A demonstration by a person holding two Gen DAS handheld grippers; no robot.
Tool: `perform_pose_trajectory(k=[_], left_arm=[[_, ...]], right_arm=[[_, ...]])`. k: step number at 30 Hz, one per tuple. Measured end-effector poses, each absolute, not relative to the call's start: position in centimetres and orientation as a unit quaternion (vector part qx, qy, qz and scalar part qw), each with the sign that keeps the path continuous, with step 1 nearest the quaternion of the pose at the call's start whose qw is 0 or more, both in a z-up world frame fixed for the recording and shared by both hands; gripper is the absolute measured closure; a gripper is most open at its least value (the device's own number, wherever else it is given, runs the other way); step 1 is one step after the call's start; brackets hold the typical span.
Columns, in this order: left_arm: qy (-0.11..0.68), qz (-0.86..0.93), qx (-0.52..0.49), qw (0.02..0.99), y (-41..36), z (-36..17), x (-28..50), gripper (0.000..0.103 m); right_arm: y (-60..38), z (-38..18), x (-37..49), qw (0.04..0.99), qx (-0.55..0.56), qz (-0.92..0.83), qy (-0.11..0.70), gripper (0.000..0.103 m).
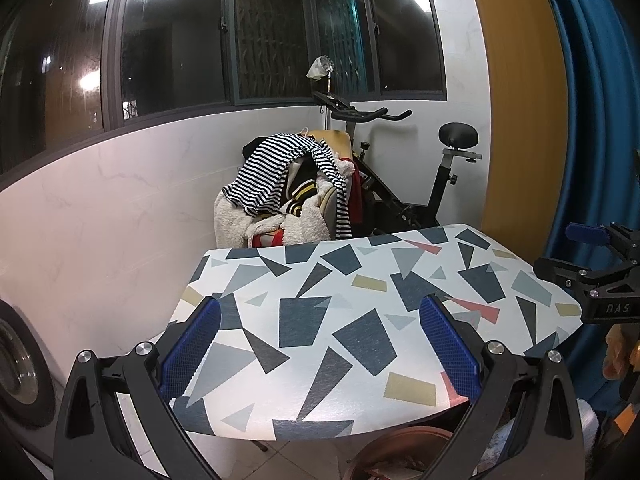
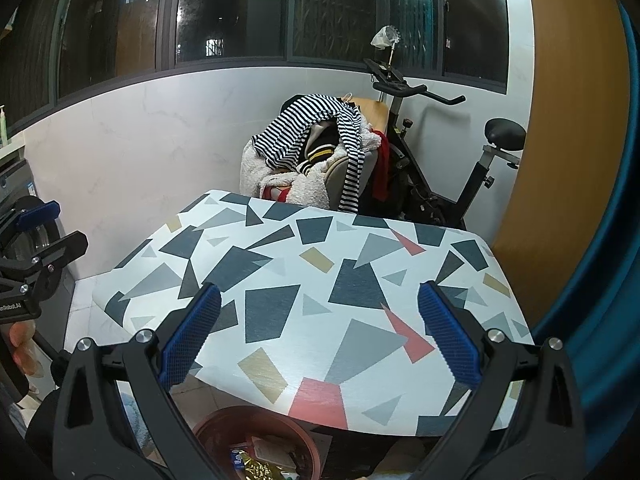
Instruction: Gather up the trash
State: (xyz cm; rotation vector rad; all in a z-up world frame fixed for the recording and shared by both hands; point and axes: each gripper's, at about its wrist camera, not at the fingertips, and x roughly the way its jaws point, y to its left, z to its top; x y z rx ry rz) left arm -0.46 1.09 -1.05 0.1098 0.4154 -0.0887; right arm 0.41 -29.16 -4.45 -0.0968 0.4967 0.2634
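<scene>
A table [image 1: 360,320] with a geometric patterned top stands in front of both grippers; it also shows in the right wrist view [image 2: 320,300]. No trash shows on its top. A reddish-brown basin [image 2: 256,440] under the near edge holds wrappers and packets; its rim shows in the left wrist view [image 1: 400,456]. My left gripper [image 1: 320,312] is open and empty above the near table edge. My right gripper [image 2: 320,300] is open and empty too. The right gripper shows at the right of the left view [image 1: 592,276], and the left gripper at the left of the right view [image 2: 36,248].
A chair piled with striped and fleece clothes [image 1: 288,188] stands behind the table. An exercise bike [image 1: 400,168] is in the corner. A washing machine [image 1: 16,360] is at the left, a blue curtain [image 1: 592,120] at the right.
</scene>
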Motion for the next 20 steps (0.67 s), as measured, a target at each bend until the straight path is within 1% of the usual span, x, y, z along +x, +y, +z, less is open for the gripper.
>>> perform_pose_trajectory(k=[20], left_arm=[[0.214,-0.044,0.058,0.974,1.51,-1.63,-0.18,0.006]], right_arm=[[-28.80,-4.63,0.29,0.959,-0.062,0.125,0.245,0.006]])
